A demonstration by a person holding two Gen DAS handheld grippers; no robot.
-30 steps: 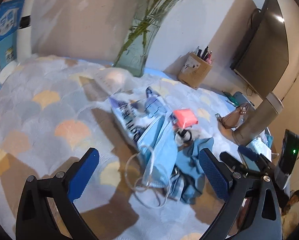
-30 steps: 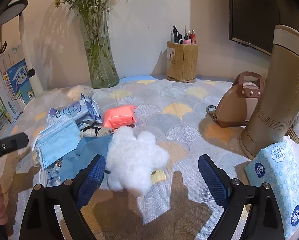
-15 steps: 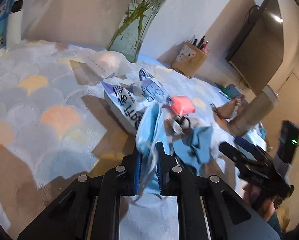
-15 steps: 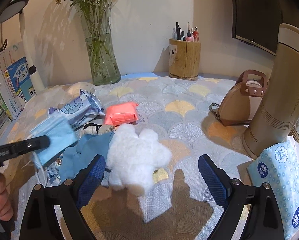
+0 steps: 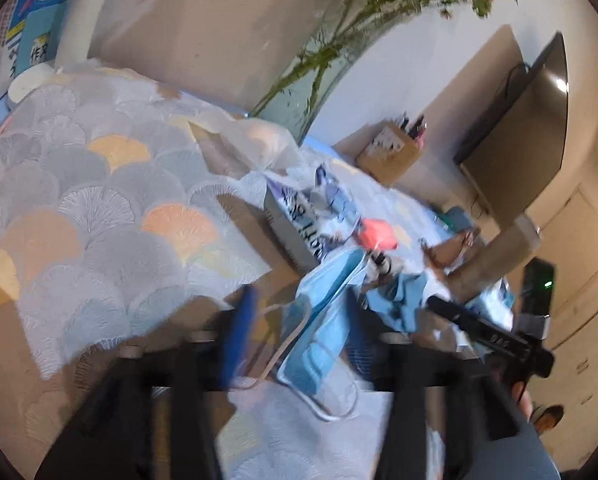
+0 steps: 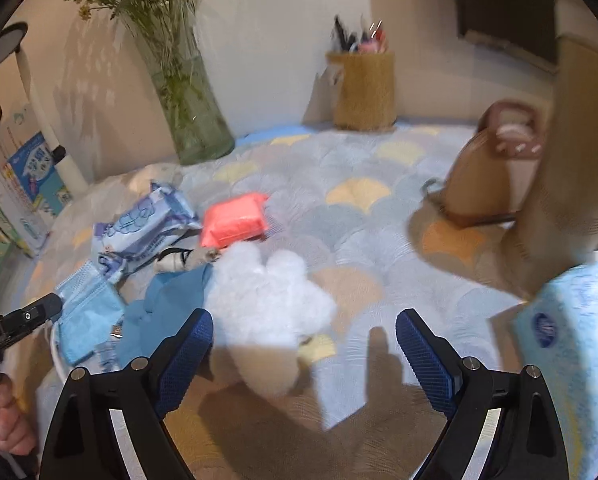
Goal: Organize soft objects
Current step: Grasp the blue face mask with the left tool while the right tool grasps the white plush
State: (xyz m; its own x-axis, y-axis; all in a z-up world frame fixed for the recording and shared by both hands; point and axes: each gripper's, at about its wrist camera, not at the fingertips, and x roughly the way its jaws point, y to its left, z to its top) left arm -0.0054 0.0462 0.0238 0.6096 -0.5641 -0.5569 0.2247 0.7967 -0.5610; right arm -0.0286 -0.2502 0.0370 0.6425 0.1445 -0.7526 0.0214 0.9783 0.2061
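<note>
Between the left claw's (image 5: 295,336) parted fingers, the blue mask (image 5: 323,320) lies lengthwise, pointing ahead; right claw (image 6: 304,344) gapes.

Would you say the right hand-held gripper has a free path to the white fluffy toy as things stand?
Probably yes. The right hand-held gripper is open, and the white fluffy toy lies on the tablecloth just ahead of its fingers with nothing on top. The blue cloth only touches the toy's left edge.
</note>
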